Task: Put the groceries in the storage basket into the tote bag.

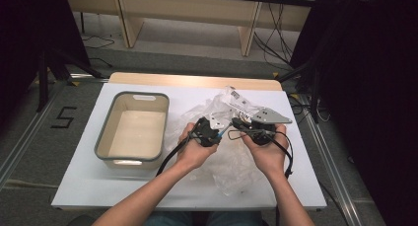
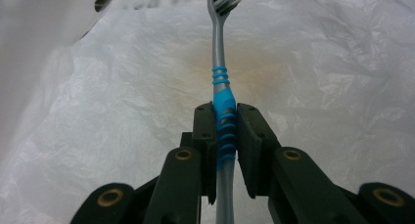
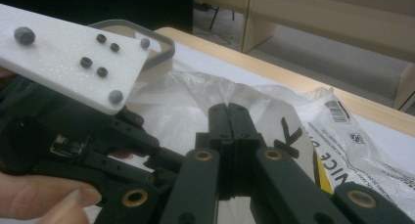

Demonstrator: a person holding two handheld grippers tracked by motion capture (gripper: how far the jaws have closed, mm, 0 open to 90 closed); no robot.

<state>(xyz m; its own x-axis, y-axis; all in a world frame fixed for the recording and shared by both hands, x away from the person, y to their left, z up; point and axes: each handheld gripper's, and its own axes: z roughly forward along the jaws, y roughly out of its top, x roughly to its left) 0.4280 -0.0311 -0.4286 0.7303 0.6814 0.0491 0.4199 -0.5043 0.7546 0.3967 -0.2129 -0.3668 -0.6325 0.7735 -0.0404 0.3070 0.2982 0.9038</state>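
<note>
Centrally on the white table [image 1: 88,186], both hands work over a crumpled plastic bag [image 1: 236,171]. The left gripper [image 2: 226,131] clamps the blue-ribbed handle of a grey toothbrush [image 2: 219,48], whose head points toward the bag's printed end. The right gripper [image 3: 229,117] has its jaws pressed together; whether anything is pinched between them is not clear. A grey-rimmed bin [image 1: 107,132] stands just left of the bag, with bare tabletop before it. Beyond the table's far wooden edge lie grey floor and pale desks [image 1: 187,9].
</note>
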